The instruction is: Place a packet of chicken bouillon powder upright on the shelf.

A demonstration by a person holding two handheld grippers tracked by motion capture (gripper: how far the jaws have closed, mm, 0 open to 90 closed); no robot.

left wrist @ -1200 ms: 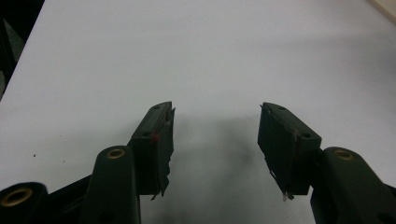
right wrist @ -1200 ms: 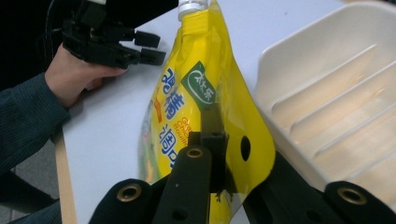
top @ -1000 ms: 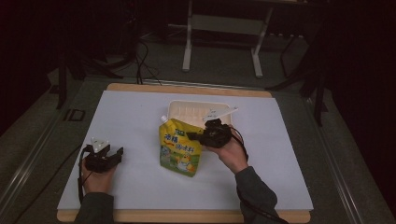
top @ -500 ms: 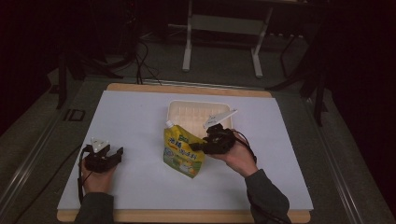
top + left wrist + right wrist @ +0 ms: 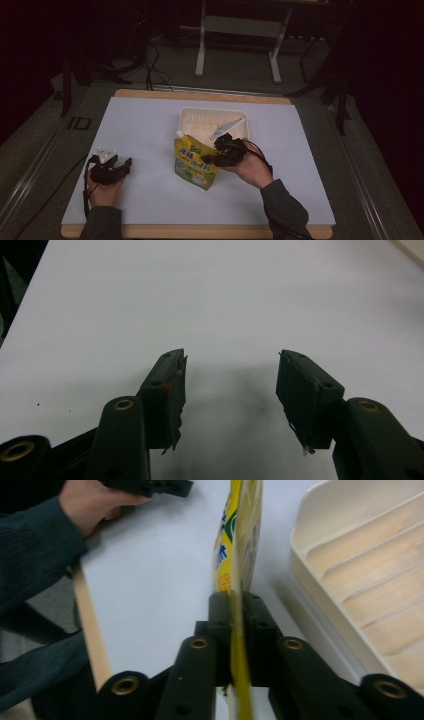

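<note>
The right gripper (image 5: pixel 207 158) is clamped on the edge of a yellow-and-green printed plastic stand-up pouch with a white screw cap (image 5: pixel 194 166). In the right gripper view its two black jaws press flat together with only the thin yellow film (image 5: pixel 239 645) between them. The jaws have just been closing a little further on that seam after easing slightly. The pouch hangs from this pinch ahead of the gripper, held upright over the white table sheet (image 5: pixel 145 130), its lower edge at or just above the sheet; which of the two cannot be told. Just behind the pouch, beyond the gripper, sits a cream ribbed plastic tray (image 5: pixel 196 120).

The left gripper (image 5: pixel 121 165) rests well apart from the pouch, its jaws spread wide with bare sheet between its pads (image 5: pixel 170 390); it grasps nothing.

The main risk, as I judge it, lies in how little film the right gripper has. A pinch on a thin, slick seam can slide under the weight of a filled pouch, so the bag could slip out and flop onto the sheet. The bag may also swing or twist around the pinch if the hand tips, knocking its base against the tray's near wall. The left gripper is too far off to steady it.
</note>
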